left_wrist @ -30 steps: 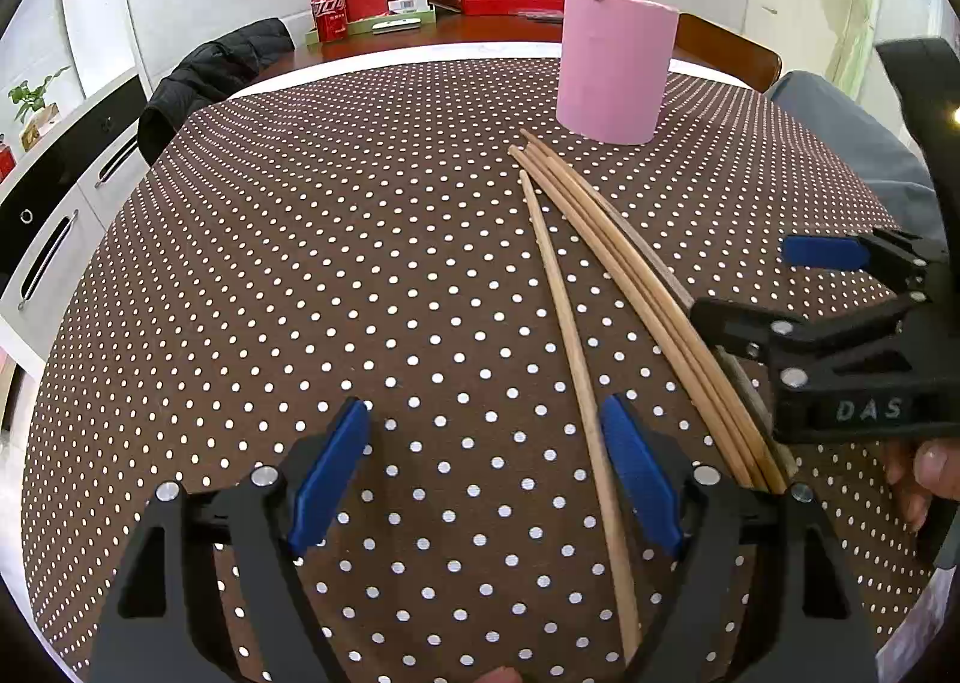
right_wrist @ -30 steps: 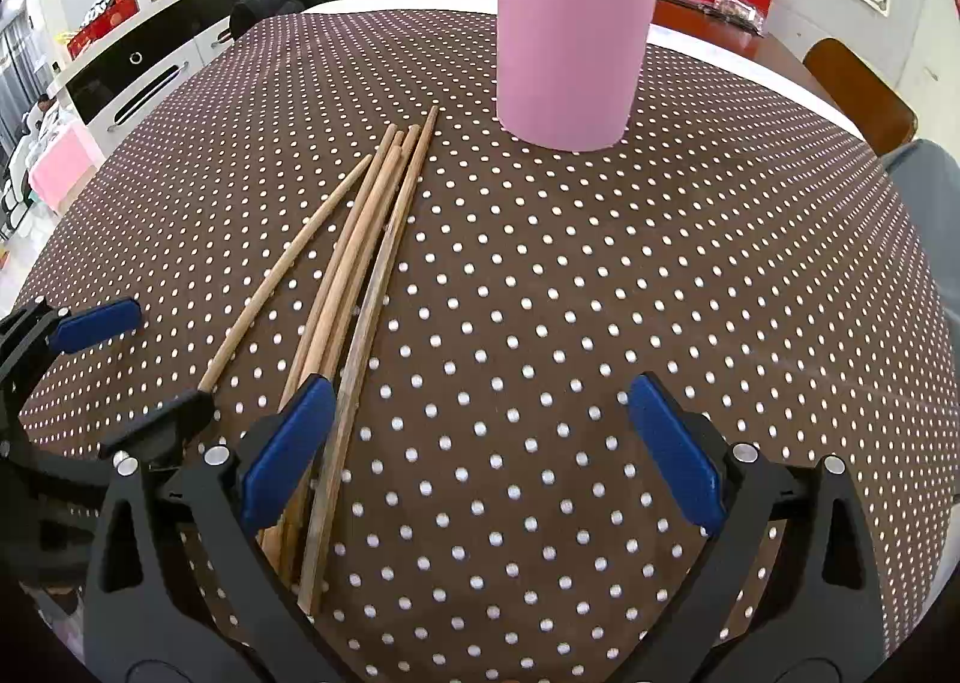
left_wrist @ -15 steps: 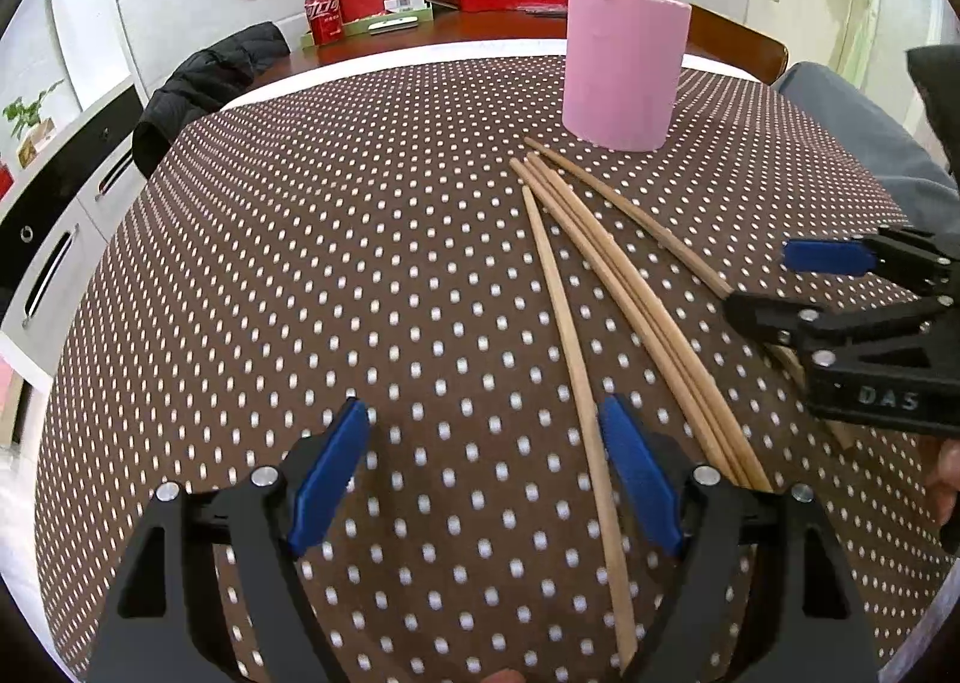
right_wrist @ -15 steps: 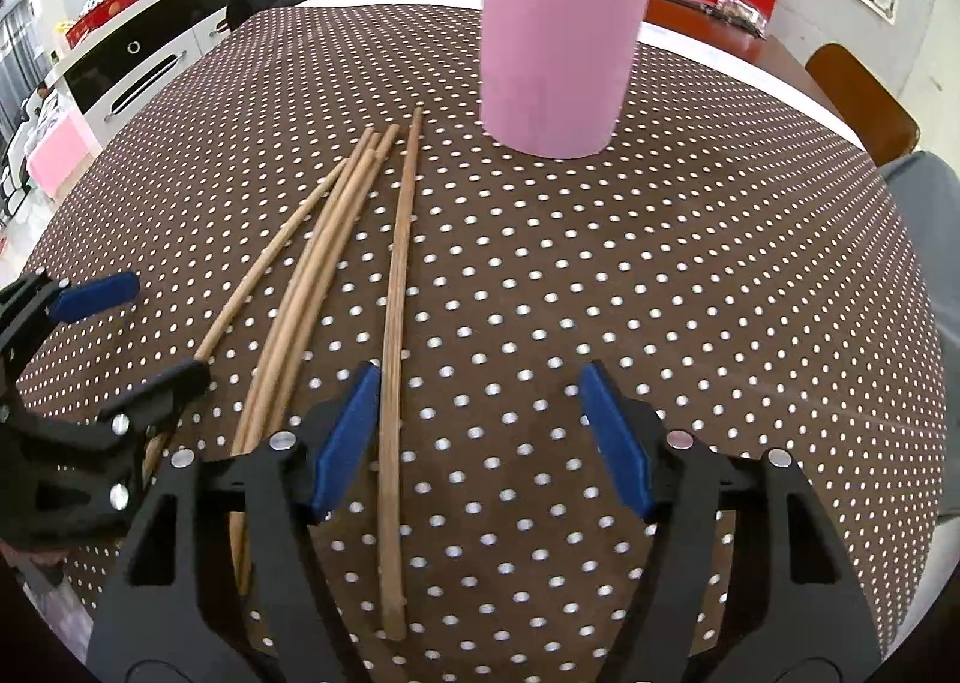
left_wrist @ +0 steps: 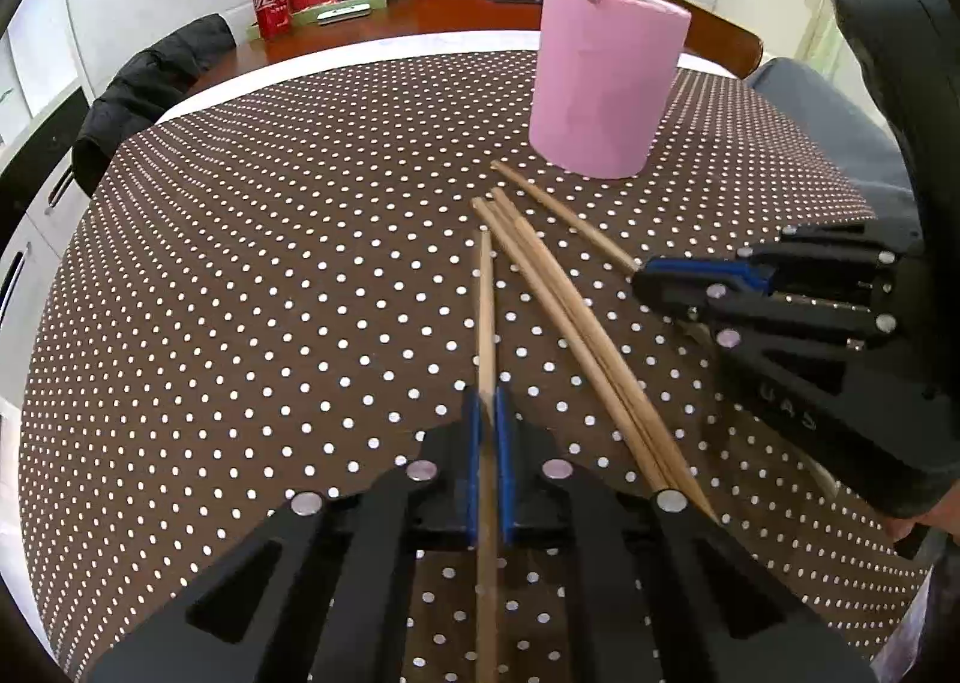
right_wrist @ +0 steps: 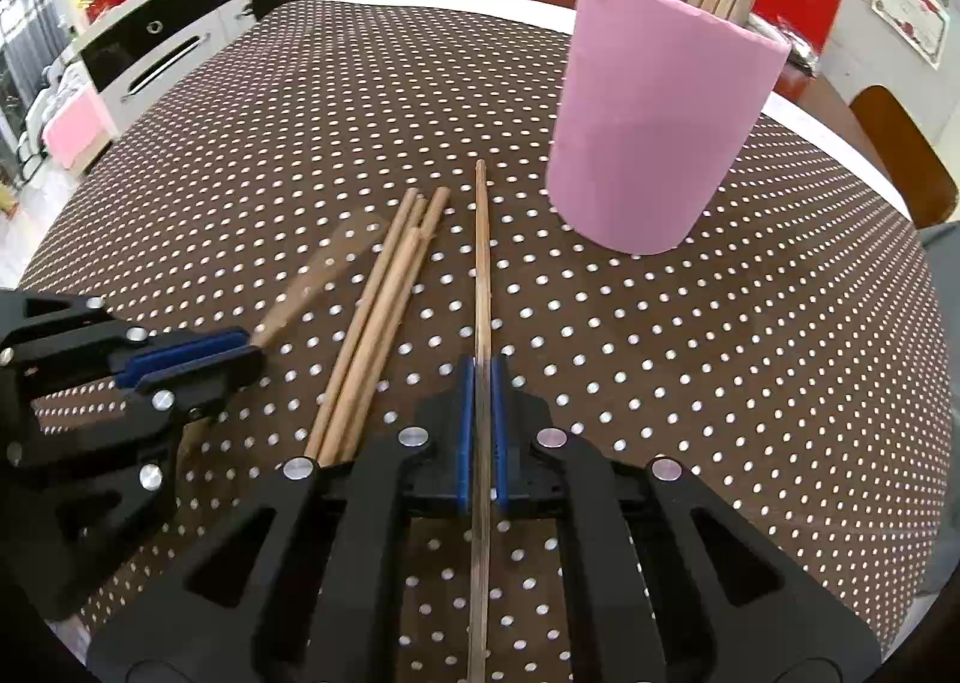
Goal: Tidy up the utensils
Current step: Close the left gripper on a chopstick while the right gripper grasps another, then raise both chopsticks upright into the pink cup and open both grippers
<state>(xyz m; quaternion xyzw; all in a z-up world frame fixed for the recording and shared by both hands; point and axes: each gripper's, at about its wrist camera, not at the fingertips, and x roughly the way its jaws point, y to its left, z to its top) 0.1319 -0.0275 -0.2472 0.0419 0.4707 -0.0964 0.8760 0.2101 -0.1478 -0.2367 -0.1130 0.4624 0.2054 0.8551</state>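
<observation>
Already some sticks stood in the pink cup at the upper right of the frame, three loose sticks lay on the bench, and both the left tongs and right tongs were pinched shut on one stick each.

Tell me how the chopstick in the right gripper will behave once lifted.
Probably stiff: the chopstick looks straight and wooden. The right gripper clamps it partway along, so its long front may dip. Round, so likely to roll if dropped.
</observation>
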